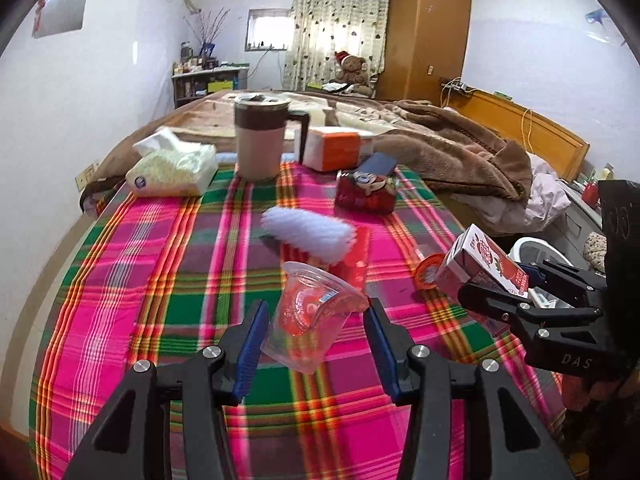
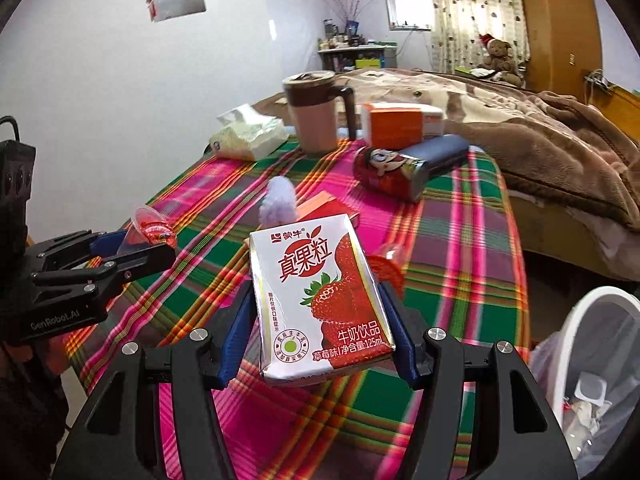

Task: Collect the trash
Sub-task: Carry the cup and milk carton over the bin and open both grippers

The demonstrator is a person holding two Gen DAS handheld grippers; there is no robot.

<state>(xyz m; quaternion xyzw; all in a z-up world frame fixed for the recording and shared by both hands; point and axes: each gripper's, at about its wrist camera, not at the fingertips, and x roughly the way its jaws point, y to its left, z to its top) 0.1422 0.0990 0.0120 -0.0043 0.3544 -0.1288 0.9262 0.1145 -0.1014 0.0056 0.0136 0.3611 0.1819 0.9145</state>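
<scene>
A bed (image 1: 400, 120) with a rumpled brown blanket (image 1: 452, 148) fills the far side of the room, and a table under a plaid cloth (image 1: 140, 280) stands against it. Off the table's right edge sits a white bin (image 2: 588, 320) with scraps already lying inside.

At the back of the cloth are a tissue pack (image 1: 172, 168), a tall mug (image 1: 260, 136) with a dark handle, and an orange box (image 1: 332, 148). Just in front of the box lies a red can (image 1: 366, 194) on its side, with a dark blue case (image 1: 378, 164) resting against its top. Nearer the middle lies a white brush (image 1: 308, 232), partly over a flat red packet (image 1: 356, 256). A round orange lid (image 1: 426, 276) lies toward the right edge.

The right gripper (image 2: 320, 328) is clamped on a strawberry milk carton (image 2: 324, 300), both pads pressed to its sides, carton lifted off the cloth and tilted back. It hangs over the table's right part, near the bin.

The left gripper (image 1: 316, 344) is spread wide around a clear plastic cup (image 1: 312, 316) with red print. The cup sits between the pads at a tilt, mouth toward the room. Whether either pad touches it, I cannot tell from the left view; from the right view the cup appears to rest at the fingertips, above the table's left edge.
</scene>
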